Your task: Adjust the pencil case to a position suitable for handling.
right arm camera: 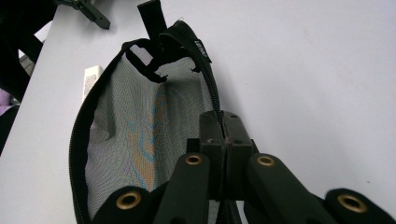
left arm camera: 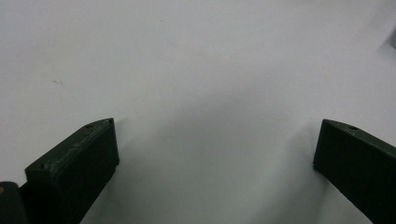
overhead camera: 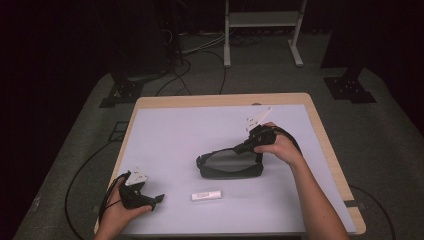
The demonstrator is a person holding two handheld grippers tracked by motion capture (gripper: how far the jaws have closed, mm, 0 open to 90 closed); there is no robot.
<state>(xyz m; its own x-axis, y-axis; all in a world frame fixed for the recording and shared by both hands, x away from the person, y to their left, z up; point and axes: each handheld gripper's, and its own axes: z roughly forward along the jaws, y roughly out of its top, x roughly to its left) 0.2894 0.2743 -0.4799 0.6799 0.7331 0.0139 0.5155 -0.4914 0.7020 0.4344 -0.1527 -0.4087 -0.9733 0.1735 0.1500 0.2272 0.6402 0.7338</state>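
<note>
A black mesh pouch (overhead camera: 229, 165) with a zip along its rim lies a little right of the table's middle. My right gripper (overhead camera: 246, 146) reaches it from the right and is shut on the zip at the pouch's right end. In the right gripper view, the jaws (right arm camera: 223, 125) press together on the zip line, and the mesh pouch (right arm camera: 135, 130) spreads out beyond them to the left. My left gripper (overhead camera: 159, 198) rests at the table's front left, apart from the pouch. Its jaws (left arm camera: 217, 140) stand wide open over bare white surface, with nothing between them.
A small white labelled block (overhead camera: 206, 195) lies near the front edge, between the left gripper and the pouch; this white block (right arm camera: 92, 77) sits beside the pouch's far side. The white mat (overhead camera: 190, 130) covers a wooden table. Cables and stands are on the floor behind.
</note>
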